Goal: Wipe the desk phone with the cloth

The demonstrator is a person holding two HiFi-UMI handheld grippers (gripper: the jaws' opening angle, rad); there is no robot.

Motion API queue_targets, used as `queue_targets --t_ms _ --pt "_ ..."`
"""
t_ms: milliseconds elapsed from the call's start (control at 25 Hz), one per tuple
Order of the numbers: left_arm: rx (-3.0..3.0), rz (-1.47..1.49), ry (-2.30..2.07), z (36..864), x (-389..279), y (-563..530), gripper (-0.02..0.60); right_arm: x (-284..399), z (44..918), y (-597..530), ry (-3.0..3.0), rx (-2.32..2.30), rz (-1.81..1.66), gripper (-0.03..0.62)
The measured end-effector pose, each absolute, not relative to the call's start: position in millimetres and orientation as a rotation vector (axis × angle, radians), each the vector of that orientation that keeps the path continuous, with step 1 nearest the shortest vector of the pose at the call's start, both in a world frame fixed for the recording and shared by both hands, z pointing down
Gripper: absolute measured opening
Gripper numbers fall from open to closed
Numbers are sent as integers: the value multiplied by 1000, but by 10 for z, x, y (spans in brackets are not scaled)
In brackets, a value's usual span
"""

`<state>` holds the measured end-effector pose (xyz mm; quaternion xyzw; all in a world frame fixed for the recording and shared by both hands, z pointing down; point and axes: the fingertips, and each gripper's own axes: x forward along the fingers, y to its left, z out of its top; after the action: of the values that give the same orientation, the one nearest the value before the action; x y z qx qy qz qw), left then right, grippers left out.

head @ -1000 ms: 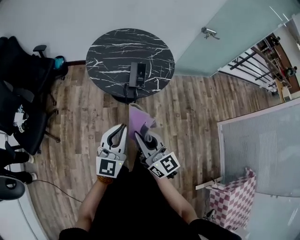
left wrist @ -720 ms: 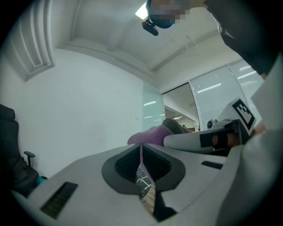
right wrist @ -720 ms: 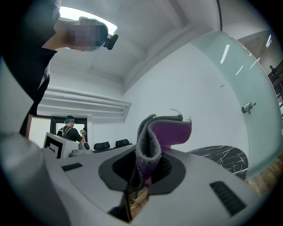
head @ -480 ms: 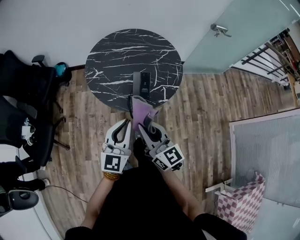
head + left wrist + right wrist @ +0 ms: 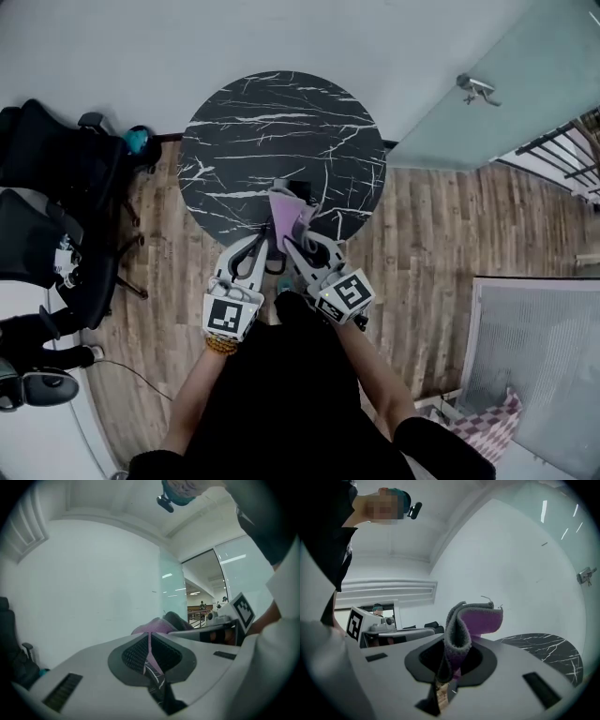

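Fingers of the right gripper (image 5: 300, 246) pinch the purple cloth (image 5: 286, 217) over the marble table's (image 5: 234, 141) near edge, largely hiding the desk phone (image 5: 302, 190). The left gripper (image 5: 251, 258) is alongside. In the left gripper view its jaws are together and empty. In the right gripper view the jaws clamp the folded cloth.

Bright, even indoor light leaves barely a shadow. Ceiling strips glint on the glass wall (image 5: 562, 536). Both gripper views bulge fisheye-style, their rims falling to black; the cloth (image 5: 461, 634) reads sharp.
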<state>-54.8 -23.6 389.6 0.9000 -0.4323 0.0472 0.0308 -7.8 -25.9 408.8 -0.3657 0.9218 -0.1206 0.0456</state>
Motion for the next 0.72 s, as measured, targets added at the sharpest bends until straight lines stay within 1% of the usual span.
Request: queue_targets --t_ms 120,280,520,720 --pt "2760 94 -1323 3883 -429 -461 26 22 4230 -581 2885 -1070 -383 55" --pt "2750 157 -1277 4028 -298 -554 26 101 4449 -896 2988 -1011 -404 55" --pt "2730 226 -1245 4388 -276 -781 26 115 4790 -1440 3125 -961 -357 55" --pt "2716 278 -1241 4497 -350 -880 26 40 5089 -1670 3234 -958 -300 55"
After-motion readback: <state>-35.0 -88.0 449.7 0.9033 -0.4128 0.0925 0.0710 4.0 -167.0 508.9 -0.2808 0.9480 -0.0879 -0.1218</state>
